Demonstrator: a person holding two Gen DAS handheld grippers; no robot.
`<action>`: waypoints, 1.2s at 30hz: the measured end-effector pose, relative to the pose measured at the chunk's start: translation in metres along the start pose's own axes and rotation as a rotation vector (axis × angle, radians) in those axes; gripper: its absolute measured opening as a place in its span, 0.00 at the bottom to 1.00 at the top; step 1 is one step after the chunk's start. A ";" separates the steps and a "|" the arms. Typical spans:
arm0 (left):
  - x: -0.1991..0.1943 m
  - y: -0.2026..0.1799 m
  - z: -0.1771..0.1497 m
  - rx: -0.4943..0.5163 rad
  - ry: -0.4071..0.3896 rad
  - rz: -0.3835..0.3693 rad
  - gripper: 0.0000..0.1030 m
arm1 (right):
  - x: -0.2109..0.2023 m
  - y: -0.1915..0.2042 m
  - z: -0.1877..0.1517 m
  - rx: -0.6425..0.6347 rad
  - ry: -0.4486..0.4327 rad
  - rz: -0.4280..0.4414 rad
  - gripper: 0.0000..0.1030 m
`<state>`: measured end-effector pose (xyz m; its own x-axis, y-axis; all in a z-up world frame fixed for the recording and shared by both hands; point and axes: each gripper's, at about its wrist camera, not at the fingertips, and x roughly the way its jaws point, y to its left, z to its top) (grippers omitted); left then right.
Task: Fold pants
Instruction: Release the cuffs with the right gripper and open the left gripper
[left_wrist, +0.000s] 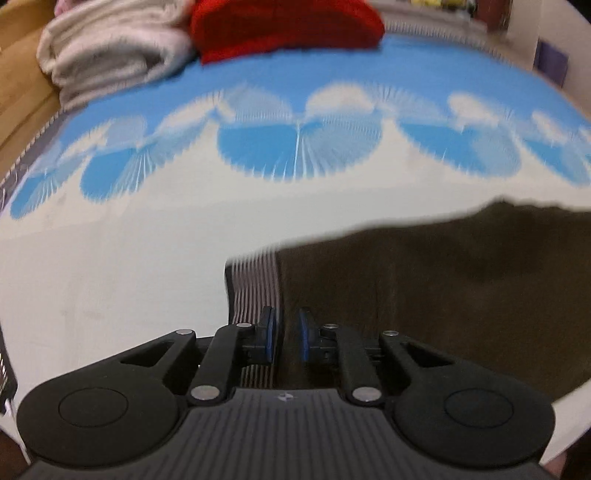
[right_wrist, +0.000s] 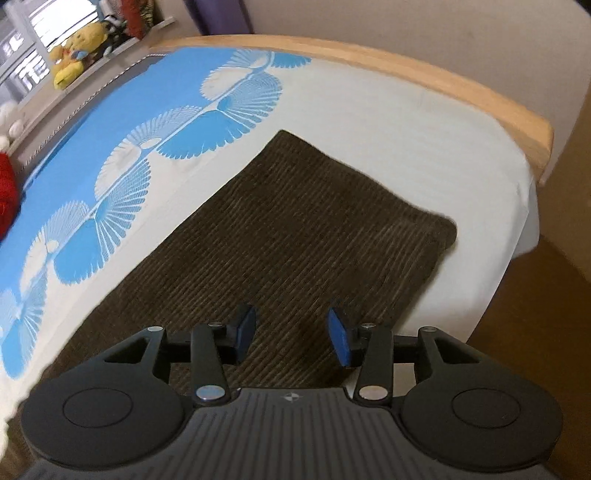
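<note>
Dark brown ribbed pants (right_wrist: 295, 229) lie folded flat as a long rectangle on the white part of the bed sheet (right_wrist: 351, 103), near the bed's corner. My right gripper (right_wrist: 291, 336) hovers over their near end, open, with nothing pinched between its blue pads. In the left wrist view the pants (left_wrist: 443, 295) spread to the right, and a lighter striped waistband (left_wrist: 255, 288) shows at their left edge. My left gripper (left_wrist: 286, 332) sits at that edge, its jaws nearly together with the cloth running up between the blue pads.
The sheet (left_wrist: 110, 277) is white with a blue fan print farther back. A red cloth (left_wrist: 288, 26) and a beige folded blanket (left_wrist: 110, 48) lie at the far side. A wooden bed rail (right_wrist: 406, 66) bounds the mattress; a yellow plush toy (right_wrist: 74, 55) sits on a shelf.
</note>
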<state>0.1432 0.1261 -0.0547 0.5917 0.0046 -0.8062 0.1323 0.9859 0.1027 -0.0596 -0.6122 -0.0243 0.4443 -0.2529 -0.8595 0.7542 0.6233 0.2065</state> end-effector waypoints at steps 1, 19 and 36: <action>0.001 0.000 0.003 -0.011 -0.013 -0.009 0.15 | -0.001 0.003 -0.003 -0.023 -0.007 -0.013 0.45; -0.006 -0.016 0.002 -0.055 0.023 -0.104 0.36 | -0.013 -0.025 -0.006 0.076 -0.060 0.011 0.45; 0.010 -0.063 0.005 0.078 0.057 -0.161 0.39 | 0.035 -0.122 -0.008 0.591 -0.069 0.064 0.45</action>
<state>0.1451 0.0636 -0.0666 0.5125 -0.1405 -0.8471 0.2838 0.9588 0.0127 -0.1397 -0.6917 -0.0835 0.5128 -0.2880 -0.8088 0.8575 0.1262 0.4987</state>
